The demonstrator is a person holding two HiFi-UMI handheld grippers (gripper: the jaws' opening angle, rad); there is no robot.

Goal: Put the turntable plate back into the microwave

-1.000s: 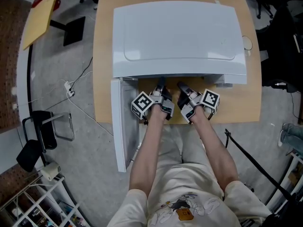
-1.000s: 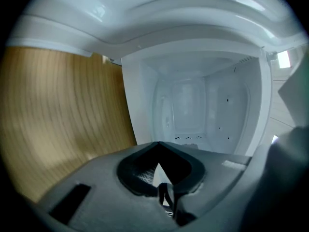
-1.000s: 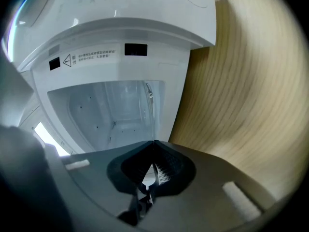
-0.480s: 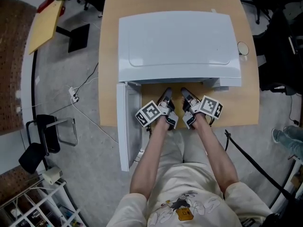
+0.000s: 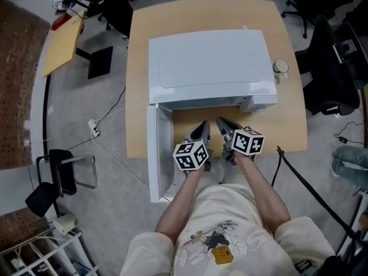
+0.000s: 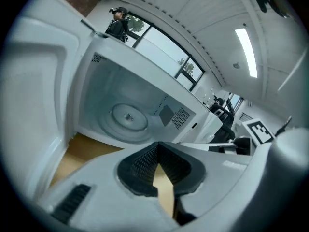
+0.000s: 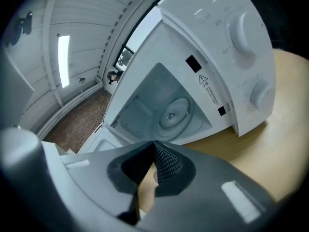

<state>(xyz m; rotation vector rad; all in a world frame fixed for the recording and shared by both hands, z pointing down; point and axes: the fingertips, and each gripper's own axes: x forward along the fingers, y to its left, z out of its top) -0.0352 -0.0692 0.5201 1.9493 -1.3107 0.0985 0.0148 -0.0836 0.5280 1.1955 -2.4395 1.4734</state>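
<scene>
The white microwave (image 5: 210,68) stands on a wooden table (image 5: 138,96), its door (image 5: 154,154) swung open to the left. Inside, the round glass turntable plate (image 6: 129,118) lies flat on the cavity floor; the right gripper view shows that plate (image 7: 172,113) too. My left gripper (image 5: 201,132) and right gripper (image 5: 224,125) hover side by side just outside the opening, over the table's front strip. Both are shut with nothing between the pads. The left gripper's (image 6: 157,146) and the right gripper's (image 7: 154,145) closed tips point at the cavity.
The microwave's control panel with two knobs (image 7: 241,33) is at the right of the cavity. A small round object (image 5: 280,66) sits on the table beside the microwave. A black chair (image 5: 330,68) stands right of the table, a cable (image 5: 106,145) runs over the floor at left.
Both grippers have pulled back out of the microwave mouth toward the person, risen and rolled. Their jaws stay shut and empty.
</scene>
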